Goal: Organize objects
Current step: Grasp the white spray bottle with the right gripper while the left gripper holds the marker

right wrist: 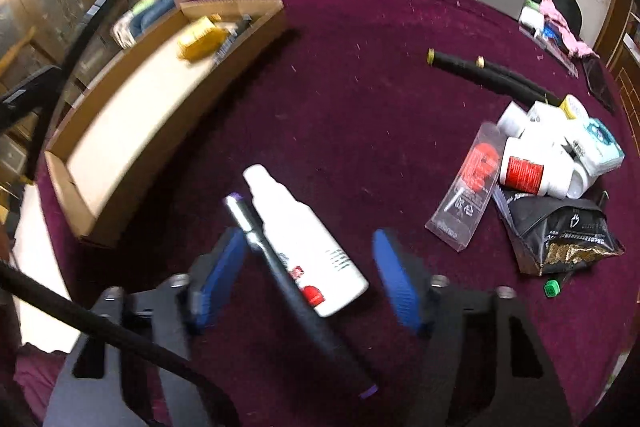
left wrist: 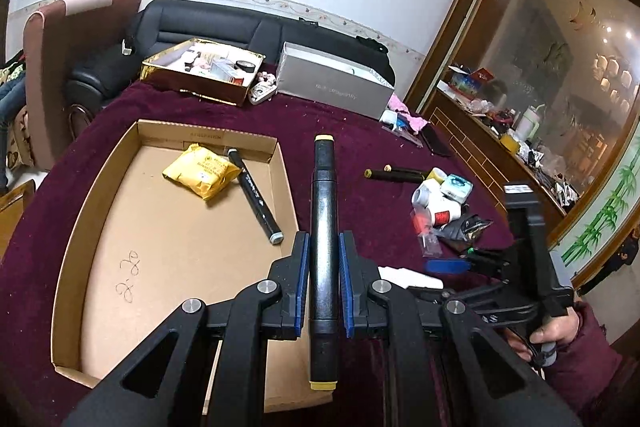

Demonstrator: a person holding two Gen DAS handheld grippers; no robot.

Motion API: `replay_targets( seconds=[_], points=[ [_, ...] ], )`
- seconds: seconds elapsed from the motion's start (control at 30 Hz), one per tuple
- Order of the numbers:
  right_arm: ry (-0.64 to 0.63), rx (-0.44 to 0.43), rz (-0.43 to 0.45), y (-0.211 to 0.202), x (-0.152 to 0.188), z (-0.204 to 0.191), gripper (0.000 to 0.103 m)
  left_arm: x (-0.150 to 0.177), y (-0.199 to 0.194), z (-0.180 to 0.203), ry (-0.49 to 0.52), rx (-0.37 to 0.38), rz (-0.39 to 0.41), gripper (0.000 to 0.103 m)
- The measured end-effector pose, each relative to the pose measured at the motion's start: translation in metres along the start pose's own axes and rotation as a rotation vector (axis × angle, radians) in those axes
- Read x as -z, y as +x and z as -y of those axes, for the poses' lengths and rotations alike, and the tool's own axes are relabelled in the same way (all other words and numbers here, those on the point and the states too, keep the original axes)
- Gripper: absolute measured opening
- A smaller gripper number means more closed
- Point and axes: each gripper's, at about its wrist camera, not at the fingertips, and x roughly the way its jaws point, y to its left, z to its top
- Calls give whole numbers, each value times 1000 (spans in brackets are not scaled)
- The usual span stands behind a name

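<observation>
Clenched in the left gripper (left wrist: 324,283): a yellow-capped black marker (left wrist: 324,251), poised over the cardboard box (left wrist: 68,247) for dropping in; right gripper (right wrist: 310,267) fingers not yet gripping, straddling a white spray bottle (right wrist: 304,239) and purple-capped marker (right wrist: 288,283) on the maroon worktop (right wrist: 360,87), needing one target.

Cardboard box (right wrist: 132,115) smeared by motion blur – near corner hidden behind left hand-held gripper (left wrist: 324,283).

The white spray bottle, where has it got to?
In the right wrist view the white spray bottle lies on the maroon cloth at bottom centre, between the right gripper's blue pads, beside a purple-tipped black marker.
</observation>
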Motion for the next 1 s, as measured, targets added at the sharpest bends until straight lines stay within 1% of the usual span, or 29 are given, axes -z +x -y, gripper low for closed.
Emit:
replay_targets(
  seconds=[0.07, 0.1, 0.17, 0.23, 0.27, 0.33, 0.4, 0.43, 0.57, 0.67, 0.7, 0.77, 0.9, 1.0],
  points=[
    [17, -11, -15, 4, -2, 6, 49, 2, 2, -4, -7, -2, -8, 12],
    [28, -11, -15, 4, -6, 9, 45, 3, 4, -6, -14, -5, -13, 12],
    [28, 1, -22, 8, -12, 11, 39, 3, 5, -10, -25, -7, -23, 12],
    [17, 32, -34, 14, -14, 7, 39, 4, 6, -13, -29, -14, -27, 12],
    [10, 47, -43, 18, -15, 4, 38, 5, 6, -14, -28, -22, -29, 12],
    [-12, 89, -32, 20, -15, -1, 34, 6, 6, -17, -30, -31, -32, 12],
    [1, 98, -25, 18, -14, 1, 27, 6, 5, -23, -34, -46, -35, 12],
    [20, 88, -23, 17, -14, 4, 27, 7, 4, -26, -40, -53, -36, 12],
    [115, 15, 19, 1, -17, 18, 27, 7, -2, -43, -69, -78, -37, 12],
    [162, -82, 62, -19, -24, 19, 28, 4, -8, -57, -107, -73, -40, 12],
    [170, -117, 74, -24, -27, 17, 28, 2, -10, -60, -107, -87, -39, 12],
    [186, -202, 84, -27, -40, 8, 28, -2, -12, -65, -101, -111, -39, 12],
    [176, -330, 91, -32, -62, -15, 28, -17, -10, -75, -90, -167, -49, 12],
    [160, -380, 87, -26, -82, -39, 28, -29, 1, -85, -90, -206, -76, 12]
  ],
)
